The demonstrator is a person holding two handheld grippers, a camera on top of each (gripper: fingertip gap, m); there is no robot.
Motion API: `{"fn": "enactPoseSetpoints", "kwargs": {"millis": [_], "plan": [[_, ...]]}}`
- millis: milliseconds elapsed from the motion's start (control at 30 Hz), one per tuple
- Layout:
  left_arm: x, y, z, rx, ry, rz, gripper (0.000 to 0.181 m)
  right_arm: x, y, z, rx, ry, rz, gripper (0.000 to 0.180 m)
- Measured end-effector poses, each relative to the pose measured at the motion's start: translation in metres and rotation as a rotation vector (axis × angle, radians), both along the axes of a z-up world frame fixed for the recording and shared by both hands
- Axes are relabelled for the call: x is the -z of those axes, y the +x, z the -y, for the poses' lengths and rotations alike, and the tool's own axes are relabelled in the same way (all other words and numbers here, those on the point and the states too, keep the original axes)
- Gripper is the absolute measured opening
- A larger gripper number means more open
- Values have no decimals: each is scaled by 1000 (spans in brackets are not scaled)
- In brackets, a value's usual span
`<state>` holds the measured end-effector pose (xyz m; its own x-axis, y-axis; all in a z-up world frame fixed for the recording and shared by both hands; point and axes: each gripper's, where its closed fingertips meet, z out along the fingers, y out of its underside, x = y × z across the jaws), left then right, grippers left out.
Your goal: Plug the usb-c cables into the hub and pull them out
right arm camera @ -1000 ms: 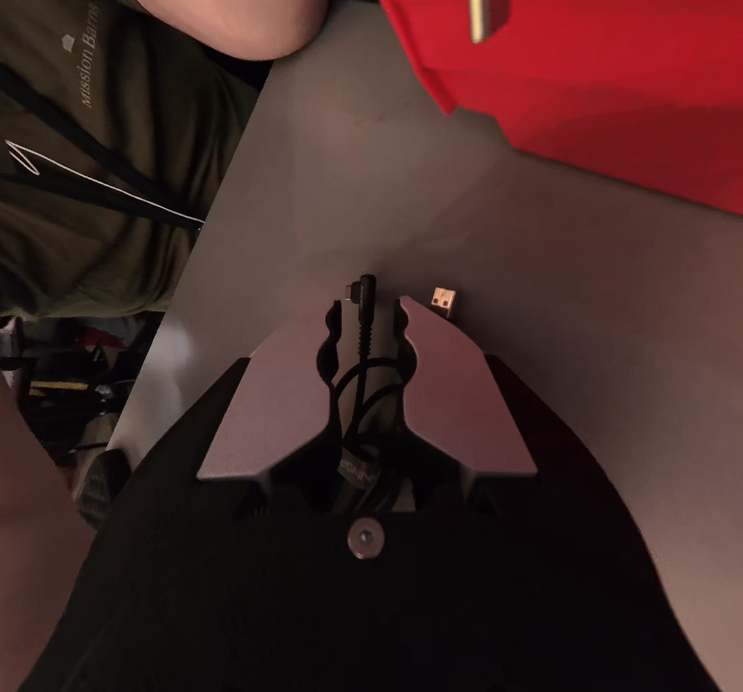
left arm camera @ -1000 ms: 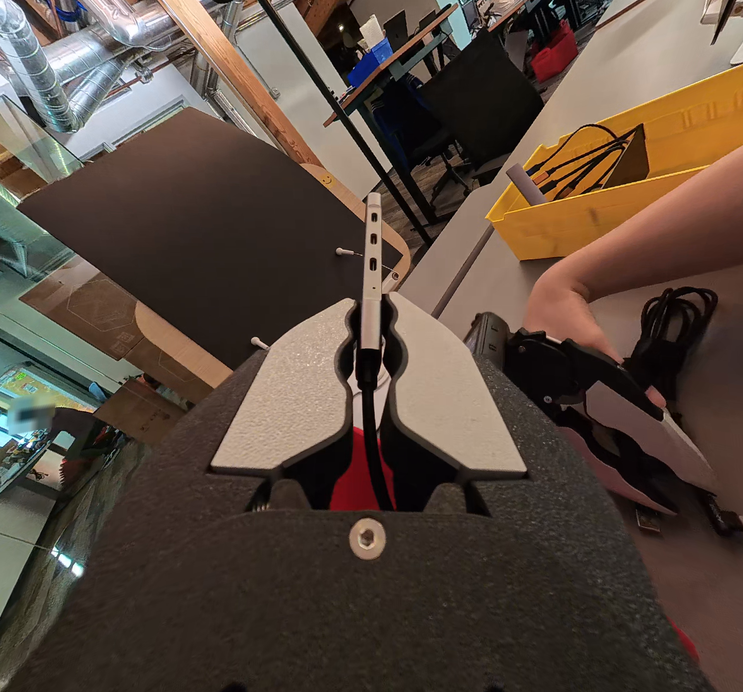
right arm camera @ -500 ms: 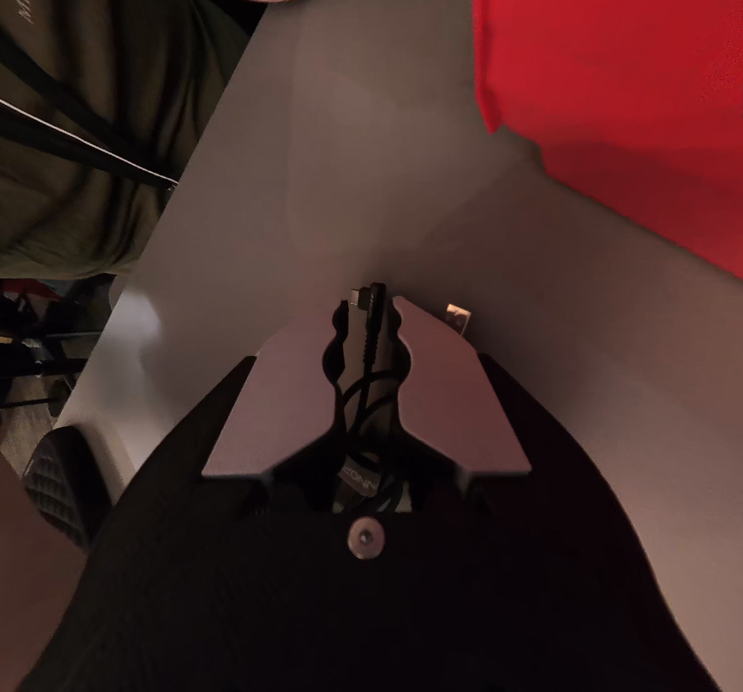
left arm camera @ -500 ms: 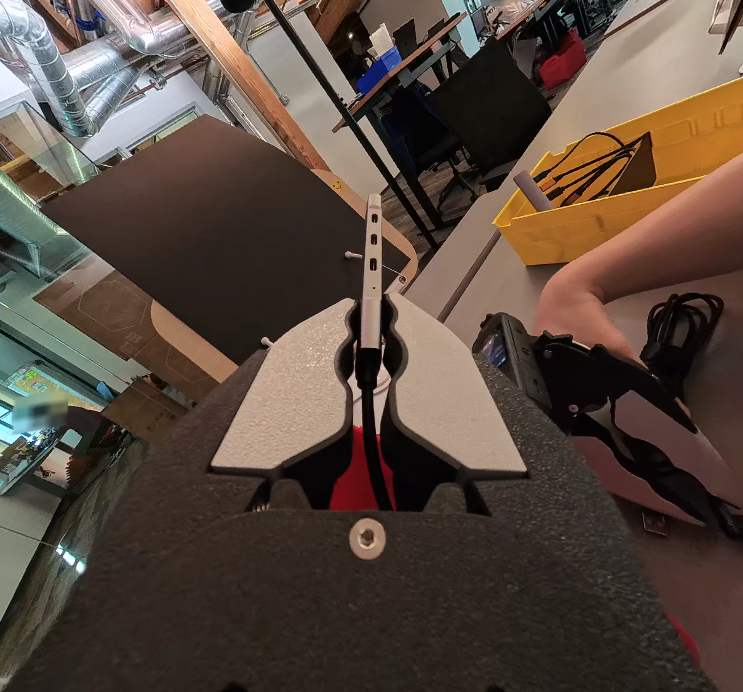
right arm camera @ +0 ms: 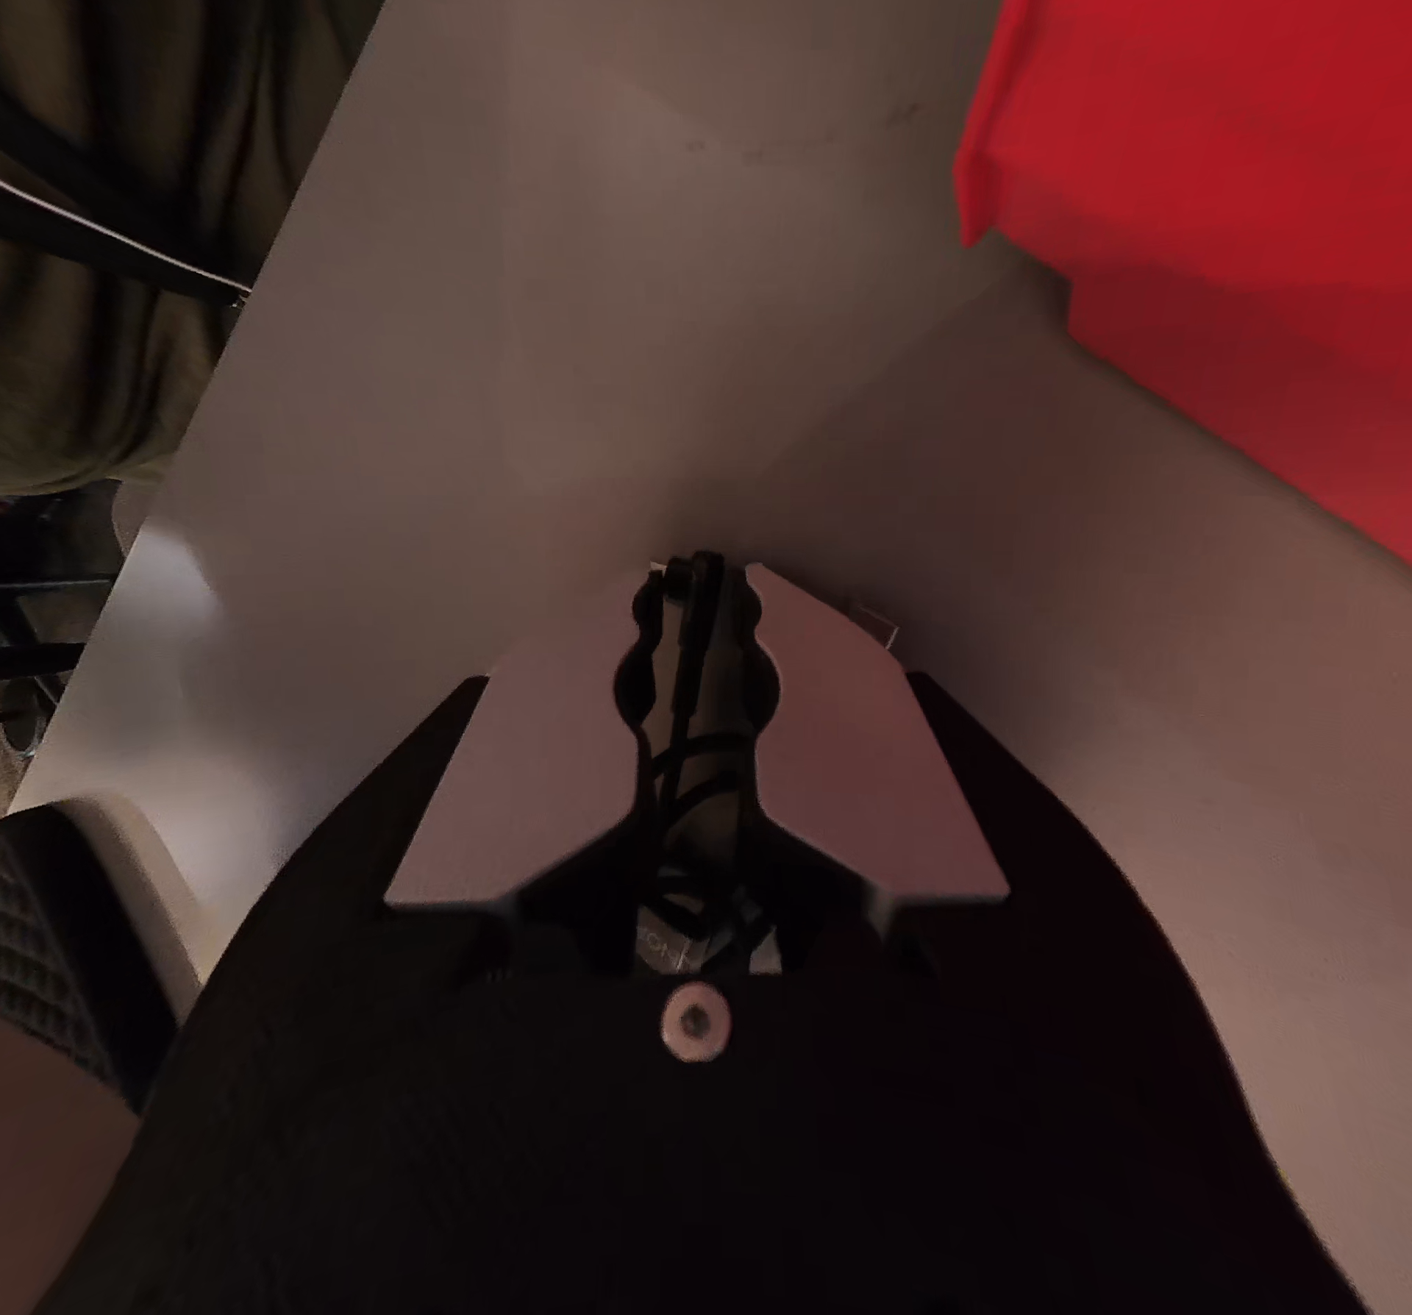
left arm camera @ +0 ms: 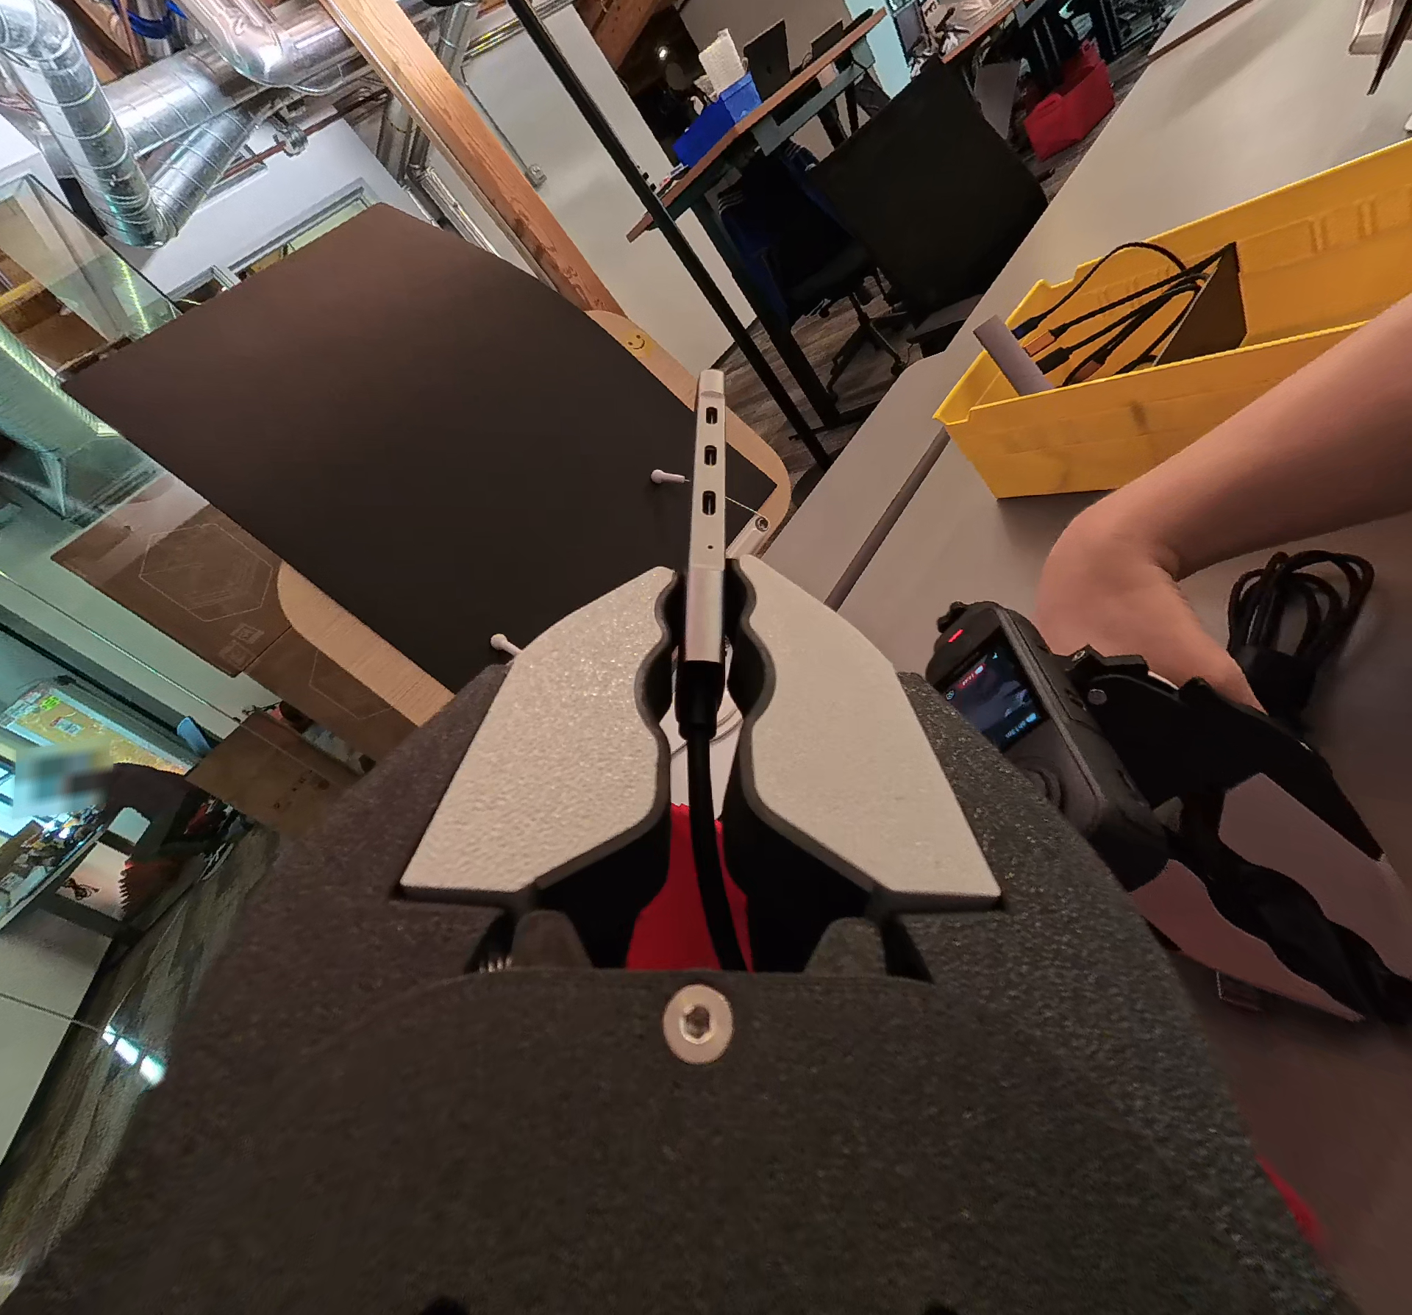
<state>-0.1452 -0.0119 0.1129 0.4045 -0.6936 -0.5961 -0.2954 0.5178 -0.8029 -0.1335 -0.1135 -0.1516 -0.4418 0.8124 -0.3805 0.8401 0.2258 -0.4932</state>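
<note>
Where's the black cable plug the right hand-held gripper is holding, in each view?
Left wrist view: not visible; the right hand-held gripper hides it at the right edge.
Right wrist view: plug at centre, pinched at the fingertips of that hand-held gripper, over the grey table.
Shared landmark: the grey table.

black textured gripper (left arm camera: 704,594), grey fingers (left arm camera: 558,728)

Left wrist view faces outward; right (dim, perhaps) hugs table (right arm camera: 611,285)
</note>
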Motion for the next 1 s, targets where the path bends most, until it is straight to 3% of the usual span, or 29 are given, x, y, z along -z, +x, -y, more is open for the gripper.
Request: {"fn": "enactPoseSetpoints", "kwargs": {"millis": [633,767,1000], "plan": [[0,-1,-1,3,-4,8,9,-1,6,2,-50,50,-8,14],[0,0,-1,1,-3,8,9,-16,9,-23,48,189,-86,10],[2,3,-3,-3,-3,2,9,-43,26,-72,309,672,-238,9]]}}
